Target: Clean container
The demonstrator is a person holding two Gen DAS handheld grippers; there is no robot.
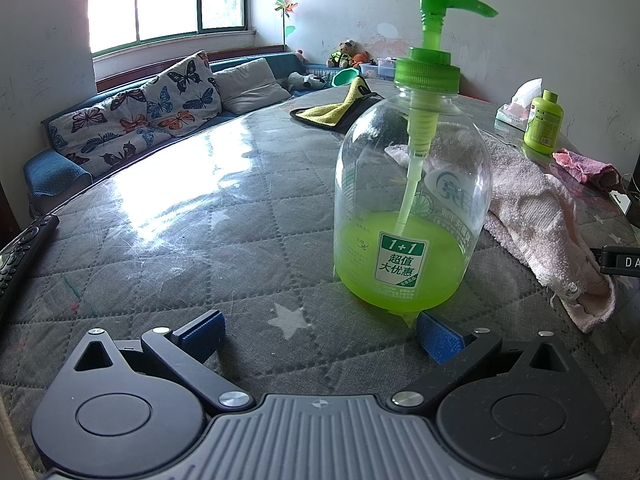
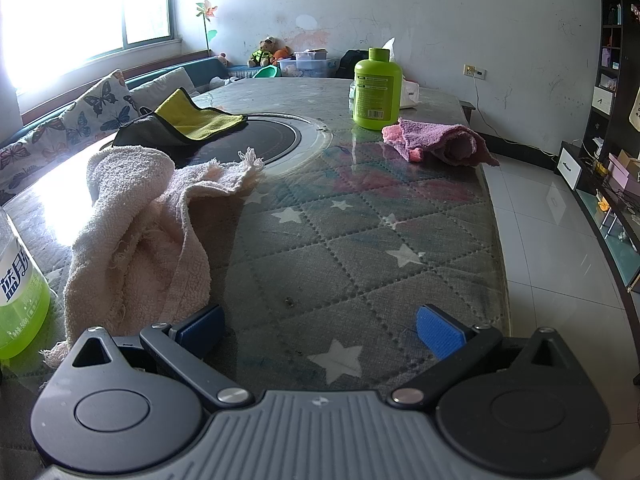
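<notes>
Left tool (image 1: pixel 318 332) spread wide, empty; pump bottle (image 1: pixel 412 208) upright just ahead, right of centre. Right tool (image 2: pixel 320 330) also spread, empty, w/ pink towel (image 2: pixel 140 236) ahead-left on counter (image 2: pixel 360 248).

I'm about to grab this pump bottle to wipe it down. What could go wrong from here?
The pump bottle is tall, only about a third full and off-centre toward the left claw's right finger, so a nudge may tip it. The right claw could snag the frayed pink towel beside it.

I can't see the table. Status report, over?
Both grippers open, empty. Pump bottle upright, untouched. Pale towel beside it. Nothing blocking.
</notes>
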